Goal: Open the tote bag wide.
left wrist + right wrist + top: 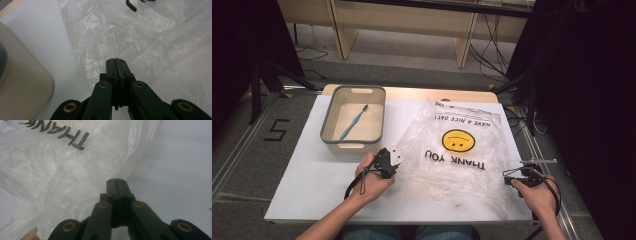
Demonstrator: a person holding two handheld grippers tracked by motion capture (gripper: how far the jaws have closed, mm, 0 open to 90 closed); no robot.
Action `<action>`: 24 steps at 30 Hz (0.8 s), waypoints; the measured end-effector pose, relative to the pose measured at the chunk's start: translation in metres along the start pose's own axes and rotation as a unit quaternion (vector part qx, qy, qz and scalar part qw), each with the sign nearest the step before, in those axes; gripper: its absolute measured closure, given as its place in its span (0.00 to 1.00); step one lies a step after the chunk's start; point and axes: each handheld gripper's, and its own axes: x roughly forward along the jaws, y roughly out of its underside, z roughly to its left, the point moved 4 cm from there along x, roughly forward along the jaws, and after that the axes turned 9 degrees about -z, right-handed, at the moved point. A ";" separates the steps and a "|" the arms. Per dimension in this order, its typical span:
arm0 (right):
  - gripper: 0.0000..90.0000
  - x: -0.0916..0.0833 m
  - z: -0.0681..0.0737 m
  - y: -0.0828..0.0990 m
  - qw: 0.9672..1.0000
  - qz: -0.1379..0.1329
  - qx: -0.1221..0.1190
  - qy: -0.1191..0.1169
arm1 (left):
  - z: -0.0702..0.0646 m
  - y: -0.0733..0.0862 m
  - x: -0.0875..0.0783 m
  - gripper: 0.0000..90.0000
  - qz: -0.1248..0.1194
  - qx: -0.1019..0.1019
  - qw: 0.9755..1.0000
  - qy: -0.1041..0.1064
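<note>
One toothbrush (353, 122) lies inside basin (328, 131).

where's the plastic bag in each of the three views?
High view: plastic bag at centre-right of the table, smiley print up.
Left gripper view: crinkled film across top and right, beyond the shut jaws.
Right gripper view: fills the left.
Shared landmark: the THANK YOU print.

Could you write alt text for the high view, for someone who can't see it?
A person's two hands each hold a black gripper, the left gripper and the right gripper, at opposite edges of a crumpled clear plastic bag printed with a smiley face, on a white table. Behind the left one, a grey-rimmed tub holds a blue toothbrush.
</note>
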 end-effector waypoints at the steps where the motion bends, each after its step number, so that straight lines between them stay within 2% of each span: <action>1: 1.00 -0.001 0.003 0.000 1.000 0.000 -0.002 -0.004 | 0.004 0.000 0.002 0.99 0.001 -0.002 1.000 -0.007; 4: 1.00 -0.003 0.015 0.000 1.000 -0.005 -0.008 -0.019 | 0.017 -0.002 0.006 0.99 0.000 -0.015 1.000 -0.026; 6: 1.00 -0.004 0.022 0.000 0.999 -0.007 -0.012 -0.029 | 0.025 -0.003 0.010 0.99 0.001 -0.014 0.999 -0.045; 9: 1.00 -0.005 0.032 0.001 0.999 -0.004 -0.017 -0.040 | 0.032 -0.008 0.016 0.99 -0.006 -0.024 0.998 -0.064; 15: 1.00 -0.005 0.046 0.005 0.998 0.008 -0.025 -0.061 | 0.033 -0.017 0.024 0.99 -0.006 -0.030 0.996 -0.082; 20: 1.00 -0.005 0.054 0.007 0.997 0.010 -0.033 -0.071 | 0.037 -0.027 0.031 0.99 -0.015 -0.034 0.994 -0.103; 24: 1.00 -0.004 0.057 0.009 0.996 0.015 -0.039 -0.076 | 0.041 -0.035 0.034 0.99 -0.022 -0.035 0.993 -0.108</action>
